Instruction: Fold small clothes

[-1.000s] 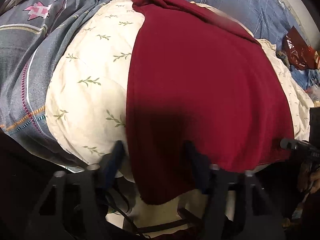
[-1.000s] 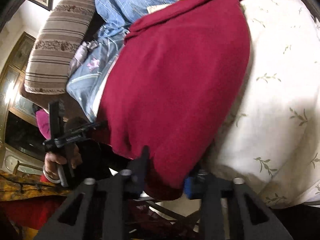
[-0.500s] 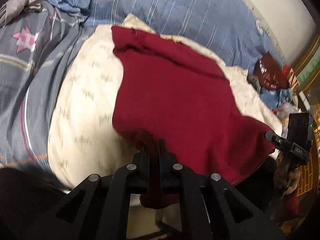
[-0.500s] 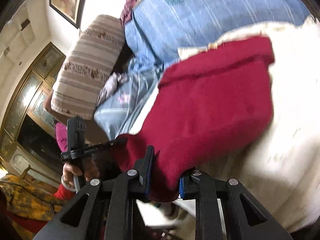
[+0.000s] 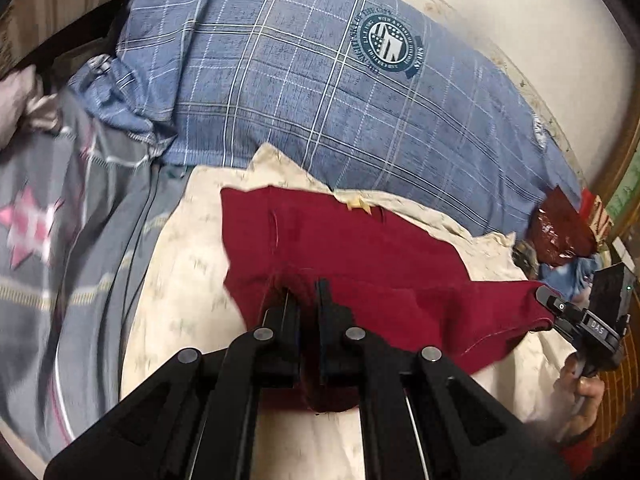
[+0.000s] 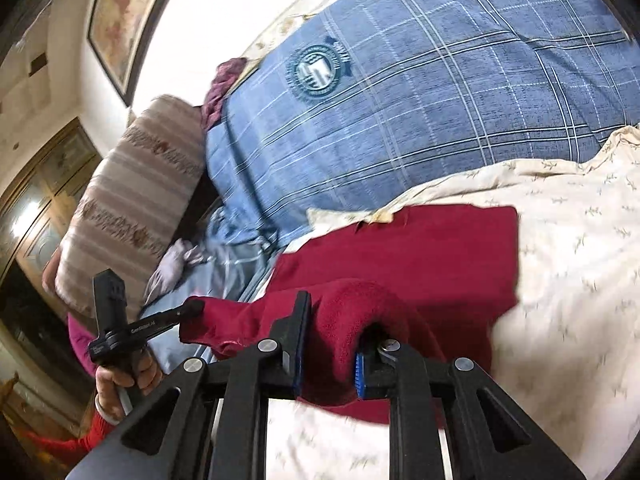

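A dark red fleece garment (image 5: 360,248) lies on a cream leaf-print quilt (image 5: 180,280). Its near edge is lifted off the quilt and bunched. My left gripper (image 5: 304,300) is shut on the near-left part of that edge. In the right wrist view the garment (image 6: 440,248) bulges between the blue pads of my right gripper (image 6: 330,344), whose jaws are closing and pressing on the cloth. Each view shows the other gripper holding the opposite corner: the right gripper (image 5: 580,320) and the left gripper (image 6: 140,324), each in a person's hand.
A blue plaid pillow (image 5: 320,100) with a round crest lies behind the quilt. Grey patterned bedding (image 5: 60,240) is at the left, a shiny dark red packet (image 5: 560,228) at the right. A striped cushion (image 6: 132,208) and a framed picture (image 6: 124,20) stand beyond.
The left jaws went from open to shut on the garment's near edge. Both grippers rose with that edge, so the cloth now hangs bunched between them above the quilt.
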A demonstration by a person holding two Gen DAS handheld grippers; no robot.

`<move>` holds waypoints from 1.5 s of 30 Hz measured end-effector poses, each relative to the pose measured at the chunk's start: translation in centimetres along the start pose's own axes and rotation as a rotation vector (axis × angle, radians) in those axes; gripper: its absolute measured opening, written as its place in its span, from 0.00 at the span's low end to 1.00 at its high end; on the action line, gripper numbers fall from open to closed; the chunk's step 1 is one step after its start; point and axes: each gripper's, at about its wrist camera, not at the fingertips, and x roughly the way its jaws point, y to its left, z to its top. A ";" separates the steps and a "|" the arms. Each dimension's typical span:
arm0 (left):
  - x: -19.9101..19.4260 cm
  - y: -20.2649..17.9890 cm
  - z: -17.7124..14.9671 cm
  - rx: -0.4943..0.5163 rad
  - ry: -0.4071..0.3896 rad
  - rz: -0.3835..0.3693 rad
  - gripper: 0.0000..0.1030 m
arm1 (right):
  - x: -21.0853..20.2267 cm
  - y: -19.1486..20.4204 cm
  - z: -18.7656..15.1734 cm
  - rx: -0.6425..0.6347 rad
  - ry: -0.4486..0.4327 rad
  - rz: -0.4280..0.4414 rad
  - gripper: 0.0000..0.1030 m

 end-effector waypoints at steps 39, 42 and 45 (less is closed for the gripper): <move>14.2 1.2 6.8 -0.005 0.043 0.139 0.04 | 14.3 -9.9 6.8 0.064 0.139 -0.198 0.16; 15.2 2.3 6.8 -0.037 0.063 0.126 0.04 | 15.4 -11.4 6.7 0.103 0.161 -0.191 0.17; 15.5 2.8 6.9 -0.051 0.069 0.100 0.07 | 15.9 -12.9 7.1 0.187 0.167 -0.152 0.18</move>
